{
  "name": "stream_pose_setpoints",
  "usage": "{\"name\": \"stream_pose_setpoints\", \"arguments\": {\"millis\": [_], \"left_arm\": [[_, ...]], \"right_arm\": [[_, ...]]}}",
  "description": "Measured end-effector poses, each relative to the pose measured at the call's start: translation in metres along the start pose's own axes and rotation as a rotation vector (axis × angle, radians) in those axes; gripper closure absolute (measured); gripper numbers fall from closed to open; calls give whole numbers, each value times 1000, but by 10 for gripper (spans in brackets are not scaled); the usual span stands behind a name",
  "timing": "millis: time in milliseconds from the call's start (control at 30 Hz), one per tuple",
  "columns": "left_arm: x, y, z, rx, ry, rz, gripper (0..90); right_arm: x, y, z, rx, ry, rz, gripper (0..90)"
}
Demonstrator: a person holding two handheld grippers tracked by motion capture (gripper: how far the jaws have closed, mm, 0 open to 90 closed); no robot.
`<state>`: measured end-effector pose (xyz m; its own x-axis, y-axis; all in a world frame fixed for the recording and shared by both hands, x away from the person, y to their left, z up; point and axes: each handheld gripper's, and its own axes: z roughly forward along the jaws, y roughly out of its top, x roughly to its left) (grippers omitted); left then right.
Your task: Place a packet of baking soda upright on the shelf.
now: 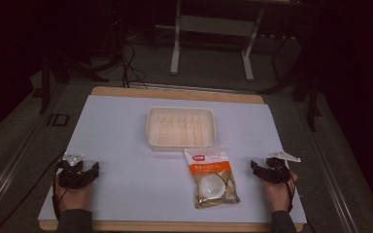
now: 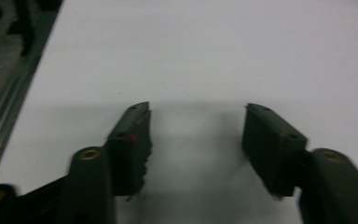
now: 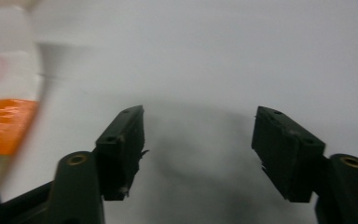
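Dark floor and the legs of a stand are seen beyond the far edge of a surface [image 1: 126,136] covered with a white sheet. Near its middle, toward the far edge, a shallow cream plastic tray [image 1: 180,127] with ribbed compartments is set down, and nothing is seen in it. Just beside the tray's near right corner, a sealed snack packet [image 1: 211,177] with an orange label and a round pale item inside is laid flat, its length running toward the near edge.

The left hand-held gripper [image 1: 77,171] is held low near the near left corner, its jaws spread apart with bare sheet between them in the left gripper view [image 2: 196,140]. The right hand-held gripper [image 1: 268,170] is held just right of the packet, jaws likewise apart and holding nothing [image 3: 198,144]; the packet's edge [image 3: 7,126] is caught at the left of the right gripper view.

The work is judged to be at its start, with no grasp yet made. The packet is probably meant for the tray. For that, the right hand-held gripper would have to be brought leftward over the packet's edge, lowered, and closed on the thin film without crushing the contents.
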<state>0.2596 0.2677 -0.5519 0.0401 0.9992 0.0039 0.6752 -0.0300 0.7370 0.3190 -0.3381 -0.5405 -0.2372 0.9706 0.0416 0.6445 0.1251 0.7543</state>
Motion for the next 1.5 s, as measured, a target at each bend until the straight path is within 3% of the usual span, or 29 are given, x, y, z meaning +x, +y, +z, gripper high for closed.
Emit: {"name": "stream_pose_setpoints", "arguments": {"millis": [167,333,500,633,833,1200,1500], "left_arm": [[-1,-1,-1,-17,-28,26,533],[-2,-1,-2,-21,-31,51,558],[-2,-2,-2,-28,-37,53,563],[-2,-2,-2,-30,-37,44,568],[-1,-2,-2,-33,-38,36,581],[0,-2,-3,-42,-40,28,573],[-1,-2,-3,-42,-37,28,565]], "right_arm": [[3,10,-5,-13,60,-75,426],[5,21,-7,-9,92,-113,484],[7,36,-10,-16,140,-120,527],[11,46,-9,1,178,-171,575],[16,57,-4,10,228,-194,575],[22,68,3,25,268,-226,562],[31,74,12,51,302,-275,458]]}}
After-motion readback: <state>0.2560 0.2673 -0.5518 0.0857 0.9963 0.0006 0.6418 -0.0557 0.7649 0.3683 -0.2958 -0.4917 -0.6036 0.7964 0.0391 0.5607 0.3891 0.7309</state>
